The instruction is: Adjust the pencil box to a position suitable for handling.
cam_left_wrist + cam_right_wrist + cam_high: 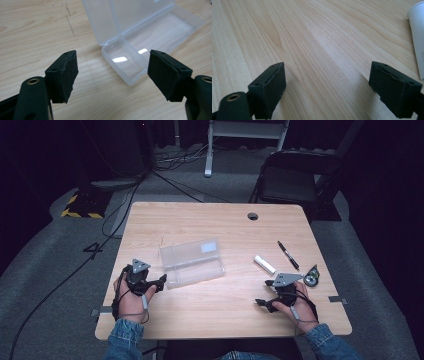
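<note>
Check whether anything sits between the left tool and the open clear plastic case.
Nothing visible does. The left tool stands open, aimed at the near end of the clear plastic case, with bare table between them. The white tube and black marker lie off to the right.

A black marker pen (288, 255) is seen lying near the right edge of the light wooden table (200, 222). A small round black-and-green object (312, 278) is found just beyond it. A dark folding chair (290, 177) is placed behind the table.
</note>
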The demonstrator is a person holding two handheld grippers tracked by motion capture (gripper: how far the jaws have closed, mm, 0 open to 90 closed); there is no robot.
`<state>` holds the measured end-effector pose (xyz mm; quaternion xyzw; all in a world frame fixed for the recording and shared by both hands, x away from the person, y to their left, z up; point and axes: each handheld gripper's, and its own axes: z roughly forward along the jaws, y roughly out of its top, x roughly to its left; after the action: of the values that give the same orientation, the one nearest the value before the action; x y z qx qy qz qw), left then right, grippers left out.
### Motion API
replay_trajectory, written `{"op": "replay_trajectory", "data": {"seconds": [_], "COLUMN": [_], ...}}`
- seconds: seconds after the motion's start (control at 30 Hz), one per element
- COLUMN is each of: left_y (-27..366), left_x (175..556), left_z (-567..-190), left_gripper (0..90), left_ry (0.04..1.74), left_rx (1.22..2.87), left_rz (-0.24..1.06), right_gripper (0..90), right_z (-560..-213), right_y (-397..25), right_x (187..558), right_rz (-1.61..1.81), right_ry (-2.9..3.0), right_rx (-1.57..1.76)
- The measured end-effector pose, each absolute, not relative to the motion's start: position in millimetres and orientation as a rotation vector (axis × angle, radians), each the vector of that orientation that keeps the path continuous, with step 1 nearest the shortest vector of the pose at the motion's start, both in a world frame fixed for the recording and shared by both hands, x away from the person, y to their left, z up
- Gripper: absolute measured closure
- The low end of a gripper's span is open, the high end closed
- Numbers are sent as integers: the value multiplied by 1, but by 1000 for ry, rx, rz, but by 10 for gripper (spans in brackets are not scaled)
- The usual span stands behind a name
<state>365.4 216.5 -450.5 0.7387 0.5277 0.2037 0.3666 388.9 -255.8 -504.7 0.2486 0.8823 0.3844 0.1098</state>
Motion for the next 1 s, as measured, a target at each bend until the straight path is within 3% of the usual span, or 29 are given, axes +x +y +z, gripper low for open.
{"op": "replay_trajectory", "data": {"seconds": [0.67,1.0], "left_y": [197,188], "left_x": [400,403], "left_z": [-478,-485], "left_gripper": [236,273], "left_ry": [1428,1377], "left_rx": [2044,2155], "left_rz": [488,464], "right_gripper": [144,144], "right_z": [-505,-505], "right_y": [-256,-256], "right_x": [388,387], "right_rz": [1135,1134], "right_ry": [2592,2596], "right_rx": [726,720]}}
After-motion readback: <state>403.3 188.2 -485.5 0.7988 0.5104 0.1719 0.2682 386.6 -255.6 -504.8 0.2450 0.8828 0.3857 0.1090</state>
